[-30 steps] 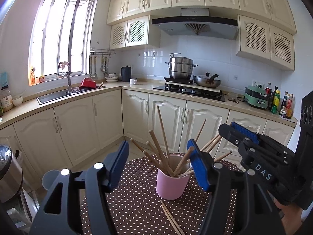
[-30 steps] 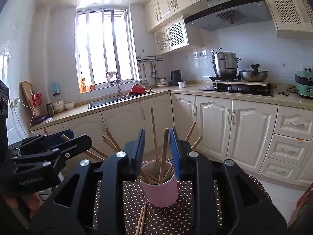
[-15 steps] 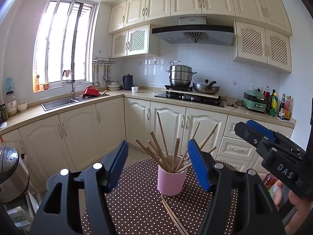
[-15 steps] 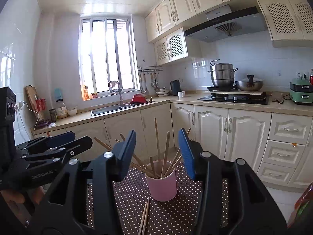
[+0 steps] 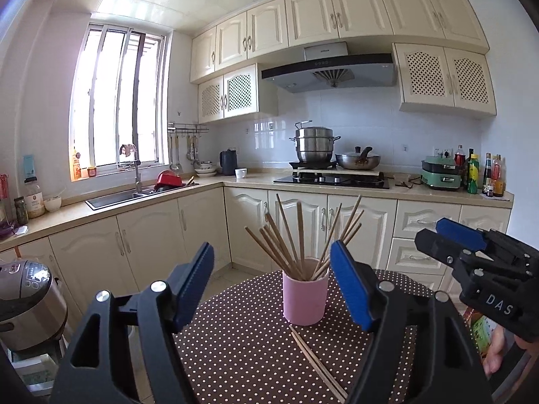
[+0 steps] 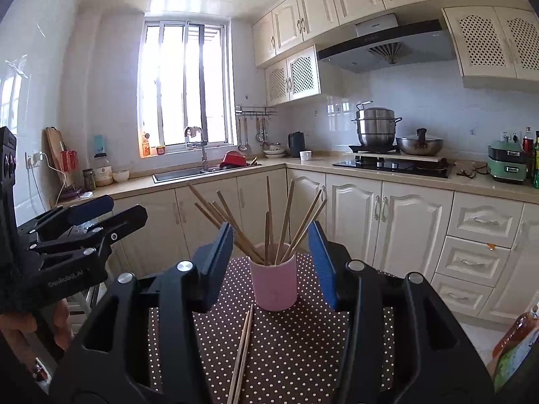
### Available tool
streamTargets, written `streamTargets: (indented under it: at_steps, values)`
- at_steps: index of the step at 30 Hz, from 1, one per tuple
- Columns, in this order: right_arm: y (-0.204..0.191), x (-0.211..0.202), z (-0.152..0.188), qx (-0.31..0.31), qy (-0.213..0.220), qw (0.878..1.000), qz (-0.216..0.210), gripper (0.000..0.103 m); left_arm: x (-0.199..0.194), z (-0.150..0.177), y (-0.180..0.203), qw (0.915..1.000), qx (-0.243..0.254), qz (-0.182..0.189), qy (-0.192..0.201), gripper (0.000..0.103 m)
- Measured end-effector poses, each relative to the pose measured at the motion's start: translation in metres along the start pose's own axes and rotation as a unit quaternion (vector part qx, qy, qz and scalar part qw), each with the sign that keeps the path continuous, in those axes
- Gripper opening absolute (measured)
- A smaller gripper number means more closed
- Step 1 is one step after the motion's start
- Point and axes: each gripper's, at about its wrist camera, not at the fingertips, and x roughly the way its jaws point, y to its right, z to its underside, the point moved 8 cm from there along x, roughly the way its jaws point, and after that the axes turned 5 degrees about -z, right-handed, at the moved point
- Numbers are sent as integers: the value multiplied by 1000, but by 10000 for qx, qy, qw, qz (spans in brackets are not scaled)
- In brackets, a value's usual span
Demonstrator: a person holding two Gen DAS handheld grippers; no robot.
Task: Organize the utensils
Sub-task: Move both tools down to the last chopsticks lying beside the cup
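A pink cup point(image 5: 305, 298) point(image 6: 274, 282) stands on the brown polka-dot table point(image 5: 235, 343) with several wooden chopsticks point(image 5: 296, 235) point(image 6: 269, 222) fanned out of it. One loose pair of chopsticks point(image 5: 316, 363) point(image 6: 242, 353) lies on the cloth in front of the cup. My left gripper point(image 5: 271, 256) point(image 6: 126, 207) hangs short of the cup, and its jaws are opening with nothing between them. To its right, my right gripper point(image 6: 271, 230) point(image 5: 431, 230) is open and empty, also short of the cup.
A steel rice cooker point(image 5: 27, 303) stands low on the left beside the table. A bottle and a green packet point(image 6: 518, 340) sit at the right edge. Behind are cabinets point(image 5: 202, 235), a sink point(image 5: 114, 198) and a stove with pots point(image 5: 330, 178).
Both grippers have drawn back from the cup, which now looks smaller and farther off. The right jaws have spread from nearly closed around a chopstick to wide. The left jaws are slightly wider.
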Motion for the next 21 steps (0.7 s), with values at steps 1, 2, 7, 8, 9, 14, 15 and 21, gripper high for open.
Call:
streamTargets:
  at_steps: [1, 2, 7, 8, 9, 14, 15, 21]
  values:
    - [-1, 1, 6, -10, -58, 10000, 12, 46, 0, 5, -1, 10000, 19, -27, -40, 71]
    - [-1, 2, 12, -16, -115, 9999, 30, 46, 1, 12, -1, 9999, 59, -63, -94, 71]
    - [-3, 11, 44, -8, -453, 9990, 54, 46, 11, 39, -5, 9991, 29, -111, -410, 71]
    - [-3, 14, 51, 13, -529, 9986, 42, 46, 14, 45, -7, 9988, 8, -105, -481, 71]
    - [-3, 17, 57, 35, -612, 9981, 34, 46, 17, 50, -7, 9985, -7, -97, -543, 71]
    - [-3, 37, 92, 65, -1125, 9936, 95, 46, 28, 75, -13, 9965, -3, -133, -830, 71]
    - [-2, 41, 99, 63, -1236, 9923, 111, 46, 30, 80, -14, 9959, -5, -144, -888, 71]
    - [1, 70, 140, 183, -2030, 9788, 172, 46, 45, 103, -26, 9924, -86, -194, -1211, 71]
